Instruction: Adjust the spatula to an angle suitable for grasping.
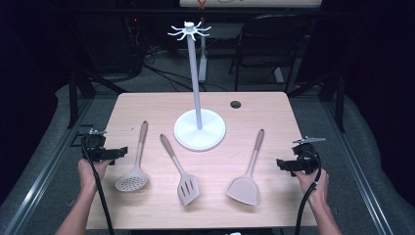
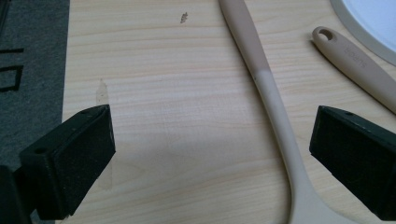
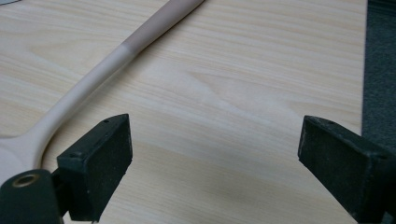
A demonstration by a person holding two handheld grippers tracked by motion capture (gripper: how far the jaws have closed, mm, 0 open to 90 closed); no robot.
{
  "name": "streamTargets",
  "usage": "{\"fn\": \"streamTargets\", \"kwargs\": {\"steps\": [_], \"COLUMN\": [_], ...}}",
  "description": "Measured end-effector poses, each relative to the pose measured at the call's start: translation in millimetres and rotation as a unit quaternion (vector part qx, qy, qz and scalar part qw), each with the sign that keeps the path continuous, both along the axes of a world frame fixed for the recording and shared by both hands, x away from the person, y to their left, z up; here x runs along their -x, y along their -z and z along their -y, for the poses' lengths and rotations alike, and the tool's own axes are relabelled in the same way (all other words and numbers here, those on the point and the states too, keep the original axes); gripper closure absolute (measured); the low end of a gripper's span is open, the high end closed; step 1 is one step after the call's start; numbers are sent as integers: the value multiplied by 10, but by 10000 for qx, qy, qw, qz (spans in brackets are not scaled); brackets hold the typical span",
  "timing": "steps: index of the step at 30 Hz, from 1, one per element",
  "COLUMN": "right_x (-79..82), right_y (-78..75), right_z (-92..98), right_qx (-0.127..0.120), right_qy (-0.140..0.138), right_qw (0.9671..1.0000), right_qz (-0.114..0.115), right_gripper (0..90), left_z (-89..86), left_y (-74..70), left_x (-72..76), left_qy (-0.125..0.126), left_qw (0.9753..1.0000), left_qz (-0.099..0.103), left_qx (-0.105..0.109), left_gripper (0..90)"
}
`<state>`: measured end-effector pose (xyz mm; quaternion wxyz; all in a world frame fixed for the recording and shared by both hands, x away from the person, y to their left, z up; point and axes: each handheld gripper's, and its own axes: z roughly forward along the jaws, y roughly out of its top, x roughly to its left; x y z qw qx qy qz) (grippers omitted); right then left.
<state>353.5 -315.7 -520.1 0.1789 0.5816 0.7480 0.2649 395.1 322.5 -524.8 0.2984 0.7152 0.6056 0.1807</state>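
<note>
Left gripper [image 1: 120, 152]: at the table's left edge, jaws spread wide, nothing between them, touching nothing. In the left gripper view its black, matte, block-shaped pads [image 2: 88, 154] frame bare wood, with the skimmer handle [image 2: 271, 93] crossing just inside the right jaw.

Right gripper [image 1: 280, 164]: at the table's right edge, jaws likewise wide apart and empty.

Skimmer [image 1: 133, 178]: just right of the left gripper; round perforated head, pale beige, smooth, with a darker brown upper handle.

Solid turner [image 1: 246, 186]: just left of the right gripper; flat unbroken blade, same two-tone finish; its curved neck [image 3: 74, 98] lies beside the left jaw in the right gripper view.

Slotted turner [image 1: 186, 186]: between the other two, well apart from both grippers; handle end has a hanging hole [image 2: 325, 34].

Utensil stand [image 1: 195, 98]: white, round flat base, slim upright pole, crown of hooks on top; behind the utensils.

Table [image 1: 156, 105]: light wood grain, rounded corners.
</note>
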Motion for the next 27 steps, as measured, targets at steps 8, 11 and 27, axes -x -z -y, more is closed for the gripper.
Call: {"fn": "streamTargets", "kwargs": {"steps": [8,11,27], "right_x": [-44,-52,-140], "right_y": [1,10,31], "right_z": [-68,-99,-284], "right_qx": [-118,-126,-208], "right_qy": [-230,-278,-278], "right_qw": [9996,9994,9987], "right_qz": [-141,-188,-368], "right_gripper": [130,135,243], "left_z": [109,118,188], "left_y": [-27,-29,-34], "left_x": [23,23,14], "left_qy": [184,153,206], "left_qw": [9998,9998,9996], "left_qz": [11,-5,-103], "left_qx": [-77,-97,-153], "left_gripper": [0,1,1]}}
